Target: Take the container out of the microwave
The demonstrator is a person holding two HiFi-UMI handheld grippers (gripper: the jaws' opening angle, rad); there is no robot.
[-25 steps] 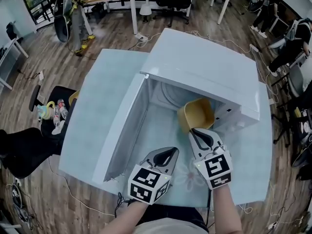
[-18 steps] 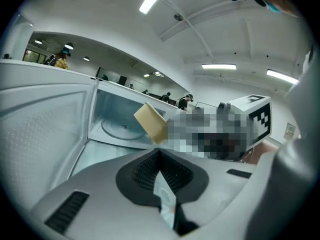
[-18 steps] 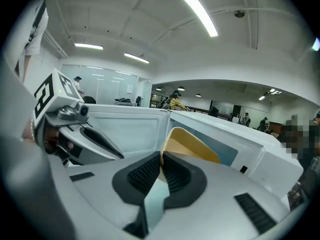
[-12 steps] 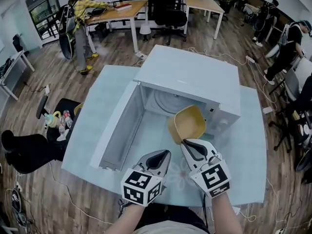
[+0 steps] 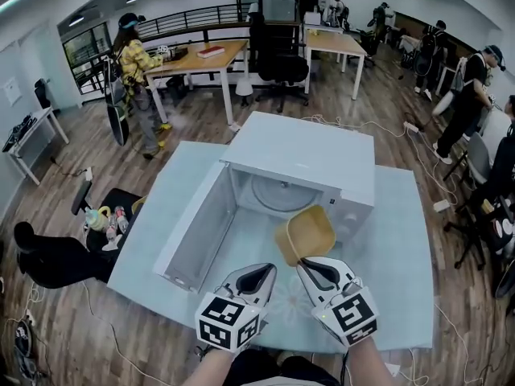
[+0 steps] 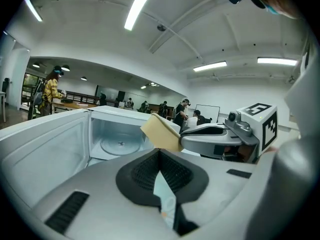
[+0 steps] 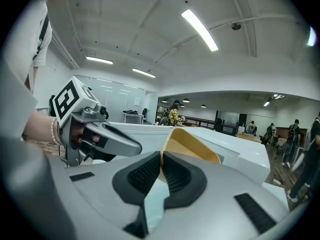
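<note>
In the head view the white microwave [image 5: 306,147] stands open on the pale table [image 5: 406,240], its door [image 5: 197,223] swung out to the left and the glass turntable [image 5: 278,191] bare. The yellow container [image 5: 306,233] hangs tilted in front of the cavity, outside it. My right gripper [image 5: 305,261] is shut on its near rim; in the right gripper view the pads [image 7: 172,171] pinch the yellow container [image 7: 192,146] wall. My left gripper [image 5: 259,272] is beside it on the left, shut and holding nothing [image 6: 160,156]. The left gripper view shows the container [image 6: 161,131] held by the right gripper [image 6: 186,140].
The open door walls off the table's left side. A dark seat [image 5: 56,256] with bottles [image 5: 105,218] stands left of the table. Cables run over the wood floor [image 5: 418,127]. Desks, office chairs and several people fill the room behind.
The container has come out of the cavity, up and toward me, in my right gripper. Both grippers rose and drew back. The head view tilted up, showing more of the room.
</note>
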